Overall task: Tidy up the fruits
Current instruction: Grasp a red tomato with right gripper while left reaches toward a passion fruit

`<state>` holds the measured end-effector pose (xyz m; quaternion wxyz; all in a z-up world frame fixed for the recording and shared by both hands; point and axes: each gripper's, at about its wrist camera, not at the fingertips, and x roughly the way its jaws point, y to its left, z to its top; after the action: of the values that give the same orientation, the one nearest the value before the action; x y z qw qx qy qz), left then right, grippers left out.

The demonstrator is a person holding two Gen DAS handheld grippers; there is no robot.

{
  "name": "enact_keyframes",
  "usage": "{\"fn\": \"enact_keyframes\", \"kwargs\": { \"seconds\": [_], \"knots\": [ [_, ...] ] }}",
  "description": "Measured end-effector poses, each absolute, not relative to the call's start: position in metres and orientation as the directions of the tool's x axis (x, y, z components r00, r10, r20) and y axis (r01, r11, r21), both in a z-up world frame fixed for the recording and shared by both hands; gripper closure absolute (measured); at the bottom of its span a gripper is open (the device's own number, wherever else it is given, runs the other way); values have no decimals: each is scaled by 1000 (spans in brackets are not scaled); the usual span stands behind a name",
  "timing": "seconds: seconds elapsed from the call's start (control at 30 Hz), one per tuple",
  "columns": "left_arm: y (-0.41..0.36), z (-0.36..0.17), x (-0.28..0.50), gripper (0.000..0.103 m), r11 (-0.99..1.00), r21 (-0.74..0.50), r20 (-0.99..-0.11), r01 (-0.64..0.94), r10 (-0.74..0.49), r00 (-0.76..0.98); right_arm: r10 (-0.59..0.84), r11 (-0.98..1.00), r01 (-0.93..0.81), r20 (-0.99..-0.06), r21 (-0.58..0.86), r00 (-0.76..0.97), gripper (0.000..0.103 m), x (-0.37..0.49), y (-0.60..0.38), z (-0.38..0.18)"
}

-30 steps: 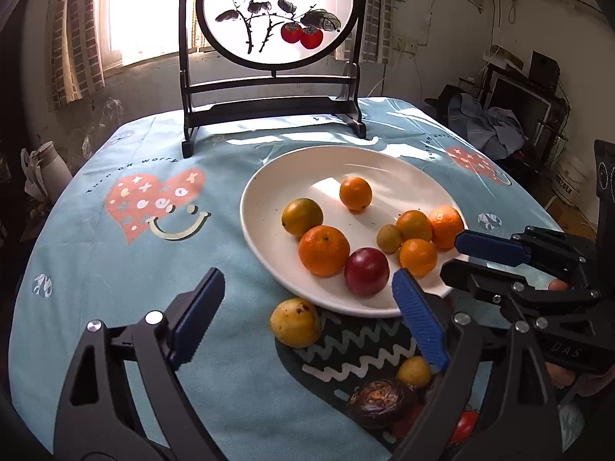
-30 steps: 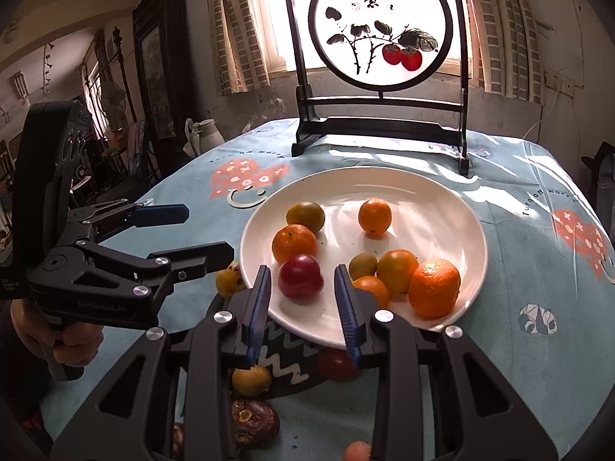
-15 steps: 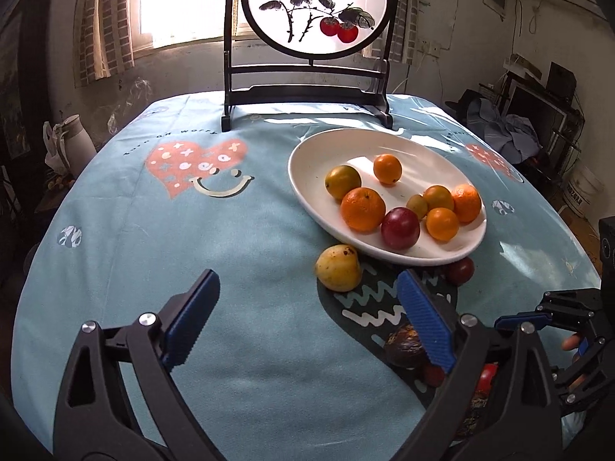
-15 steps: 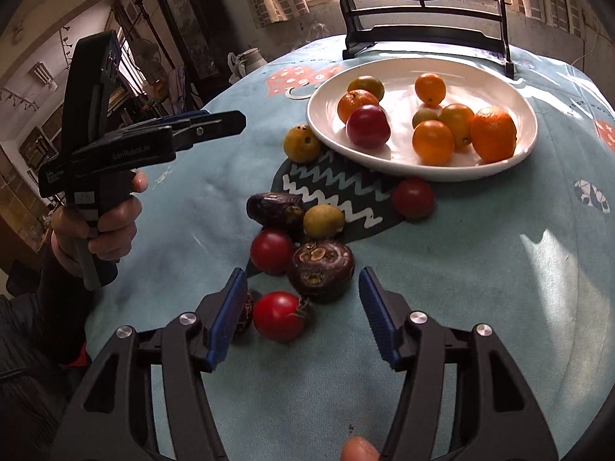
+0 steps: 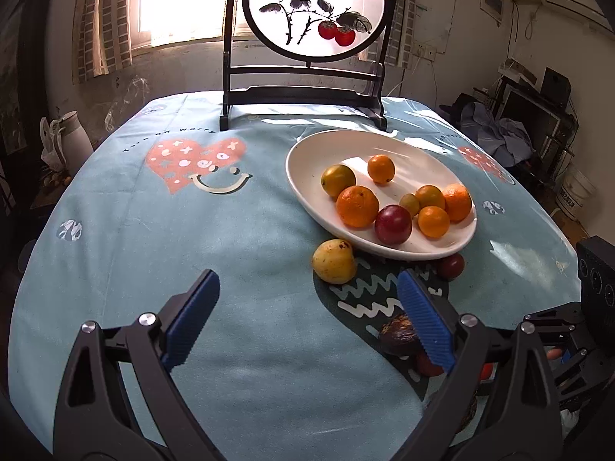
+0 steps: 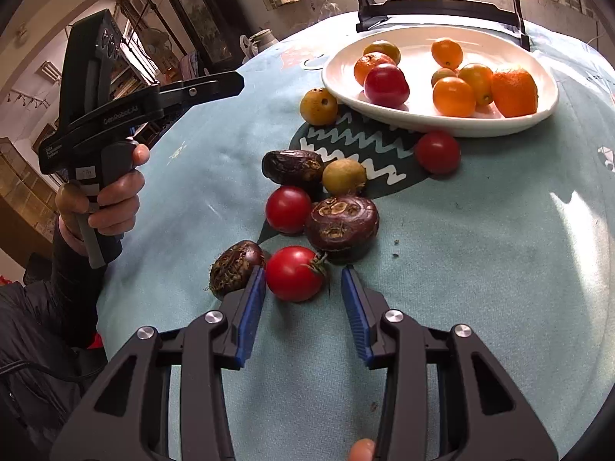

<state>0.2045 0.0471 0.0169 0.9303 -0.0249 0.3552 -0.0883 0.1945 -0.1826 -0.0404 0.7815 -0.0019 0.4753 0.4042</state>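
Observation:
A white plate (image 5: 307, 176) holds several oranges and a red fruit (image 6: 386, 84). Loose fruit lies on the blue tablecloth in front of it. My right gripper (image 6: 303, 269) points down at a red tomato (image 6: 294, 272). Its jaws are closing with the tomato between them; the right pad still stands clear of it. Just beyond lie a brown-purple round fruit (image 6: 342, 223), another tomato (image 6: 288, 209) and a rough brown fruit (image 6: 236, 265). My left gripper (image 5: 307, 278) hangs wide open and holds nothing, a little short of a yellow fruit (image 5: 333, 261).
A wrinkled dark fruit (image 6: 292, 167), a small yellow-green one (image 6: 344, 176) and a dark red one (image 6: 437, 151) lie nearer the plate. A framed round painting (image 5: 315, 11) stands at the table's far edge. A hand (image 6: 115, 196) holds the left gripper off to the left.
My right gripper drew back from the plate and dropped to the loose fruit, opening wide and then narrowing around the tomato. The left gripper pulled back from the plate, still open.

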Motion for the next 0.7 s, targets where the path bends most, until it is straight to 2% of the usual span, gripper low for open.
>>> {"fn": "enact_keyframes", "kwargs": {
  "seconds": [0.13, 0.23, 0.3, 0.53, 0.7],
  "knots": [
    [42, 19, 199, 8, 984, -73, -647, 164, -172, 743, 627, 676, -634, -745, 376, 226, 62, 195, -180, -40],
    [39, 20, 194, 8, 982, -51, -646, 180, -170, 744, 639, 667, -636, -738, 388, 219, 71, 195, -181, -40],
    [38, 19, 192, 8, 978, -42, -652, 206, -184, 736, 641, 665, -638, -735, 389, 220, 72, 196, -180, -39],
    [9, -1, 167, 8, 852, -101, -720, 513, -418, 553, 721, 647, -588, -641, 486, 262, 72, 202, -207, -22],
    [-19, -15, 146, 12, 776, -60, -749, 628, -450, 485, 709, 668, -560, -647, 490, 280, 72, 205, -213, -22]
  ]
}}
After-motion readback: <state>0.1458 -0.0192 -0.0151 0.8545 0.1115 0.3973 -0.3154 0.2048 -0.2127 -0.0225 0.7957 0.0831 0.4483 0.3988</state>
